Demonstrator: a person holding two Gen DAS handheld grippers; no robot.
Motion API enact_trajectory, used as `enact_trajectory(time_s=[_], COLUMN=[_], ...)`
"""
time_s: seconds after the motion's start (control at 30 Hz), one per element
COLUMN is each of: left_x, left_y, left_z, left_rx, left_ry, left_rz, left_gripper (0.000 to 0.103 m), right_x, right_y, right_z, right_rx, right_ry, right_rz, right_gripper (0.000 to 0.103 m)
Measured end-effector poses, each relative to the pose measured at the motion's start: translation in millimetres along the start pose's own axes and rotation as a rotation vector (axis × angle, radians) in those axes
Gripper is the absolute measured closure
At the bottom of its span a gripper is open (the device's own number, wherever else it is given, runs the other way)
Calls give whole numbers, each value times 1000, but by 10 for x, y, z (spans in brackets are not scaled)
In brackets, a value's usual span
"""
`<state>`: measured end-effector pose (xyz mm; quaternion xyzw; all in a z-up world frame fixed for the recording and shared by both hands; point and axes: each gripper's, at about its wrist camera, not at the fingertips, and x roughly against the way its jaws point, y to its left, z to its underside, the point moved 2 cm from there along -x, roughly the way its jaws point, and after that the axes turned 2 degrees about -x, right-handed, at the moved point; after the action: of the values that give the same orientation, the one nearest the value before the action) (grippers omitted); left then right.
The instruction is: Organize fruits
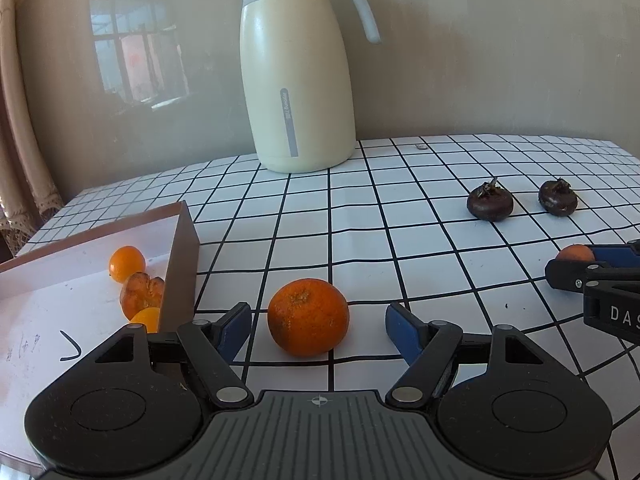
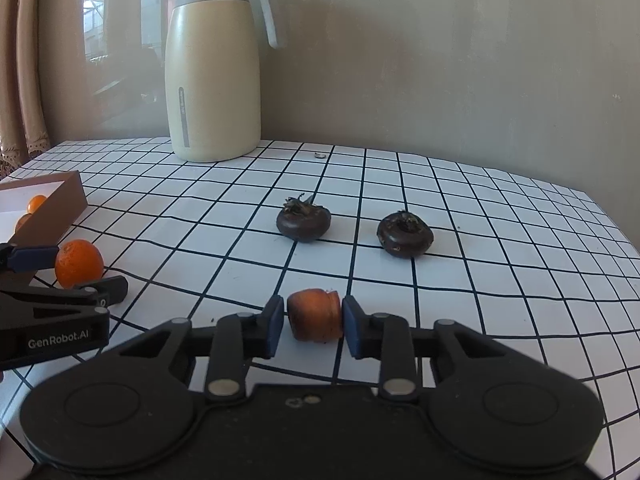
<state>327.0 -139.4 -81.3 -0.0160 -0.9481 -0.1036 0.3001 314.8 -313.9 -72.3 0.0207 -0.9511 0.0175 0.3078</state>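
My left gripper [image 1: 318,326] is open, its blue pads on either side of an orange tangerine [image 1: 307,317] that rests on the checked tablecloth; the pads stand apart from it. The tangerine also shows in the right wrist view [image 2: 78,263]. My right gripper [image 2: 313,320] is shut on a small orange-brown dried fruit [image 2: 314,314], just above the cloth; it also shows in the left wrist view [image 1: 575,253]. A shallow brown box [image 1: 182,272] at the left holds several small orange fruits [image 1: 126,263]. Two dark water chestnuts [image 2: 303,222] [image 2: 405,235] lie further back.
A cream thermos jug [image 1: 298,80] with a grey lid and handle stands at the back by the wall. A tiny scrap [image 2: 319,155] lies near it. The table's right edge [image 2: 624,232] drops off at the far right.
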Motion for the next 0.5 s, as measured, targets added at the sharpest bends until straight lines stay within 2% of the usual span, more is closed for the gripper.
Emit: enact_trajectory(time_s=[0.07,0.1,0.27,0.33,0.5], left_x=[7,13,17,23,40], left_y=[-13,-23,-44,-40,-34], left_z=[-1,1,0,-3,-8], left_rx=[-11,-21,-28,-26,-17], left_ry=[-5,-10,-15,-18,-23], left_rz=[-9,-3,4,10,34], left_gripper=[35,44,48,61,61], right_x=[2,2,7,17,62], right_y=[3,2,-1,7,13], right_z=[2,3,7,1,-10], right_rx=[2,2,0,2,14], right_ry=[0,1,6,8,-5], right_rz=[-1,-1,-3,-9,-2], right_gripper=[80,80,82,82,82])
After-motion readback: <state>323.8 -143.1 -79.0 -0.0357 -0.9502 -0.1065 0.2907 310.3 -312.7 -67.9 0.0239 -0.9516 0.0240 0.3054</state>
